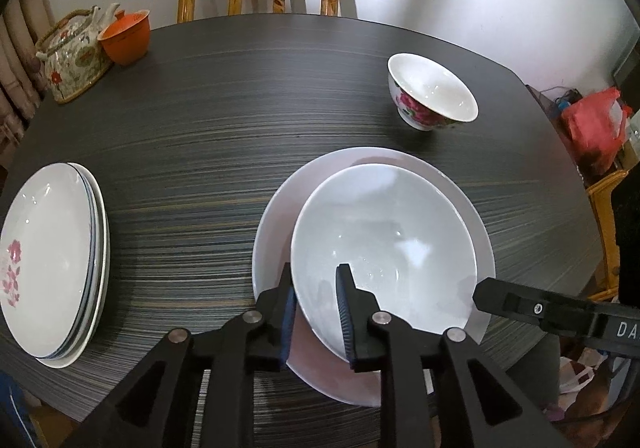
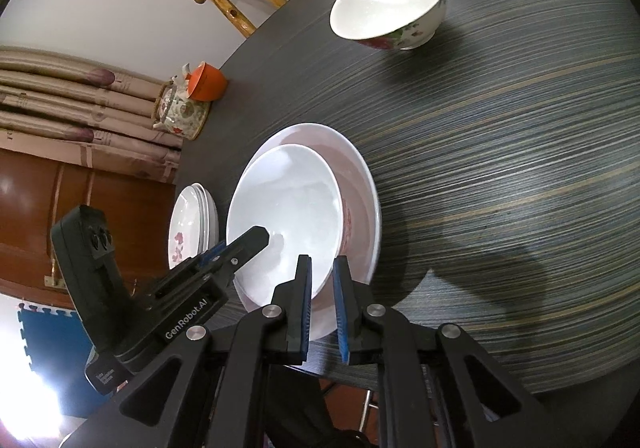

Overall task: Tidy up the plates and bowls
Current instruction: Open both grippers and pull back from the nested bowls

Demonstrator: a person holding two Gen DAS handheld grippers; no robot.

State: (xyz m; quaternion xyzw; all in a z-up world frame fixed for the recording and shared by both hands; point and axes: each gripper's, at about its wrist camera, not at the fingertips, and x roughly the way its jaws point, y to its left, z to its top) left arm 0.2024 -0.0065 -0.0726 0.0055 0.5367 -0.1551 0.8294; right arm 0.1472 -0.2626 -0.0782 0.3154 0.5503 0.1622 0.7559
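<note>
White dishes, some flowered, on a dark streaked counter.

The counter point(image 1: 240, 120) is charcoal with fine grey, blue and tan streaks. At its middle a plain white bowl point(image 1: 384, 244) sits in a wider white bowl point(image 1: 272, 232) whose inside shows a pink-red pattern. Beyond this pair stands a small white bowl point(image 1: 432, 92) with magenta flowers and green leaves outside. Left of the pair, stacked white plates point(image 1: 52, 260) carry a pink flower sprig and thin blue rim lines. At the counter's far-left edge are a teapot point(image 1: 72, 56) with a red and green floral pattern and an orange cup point(image 1: 126, 36).
</note>
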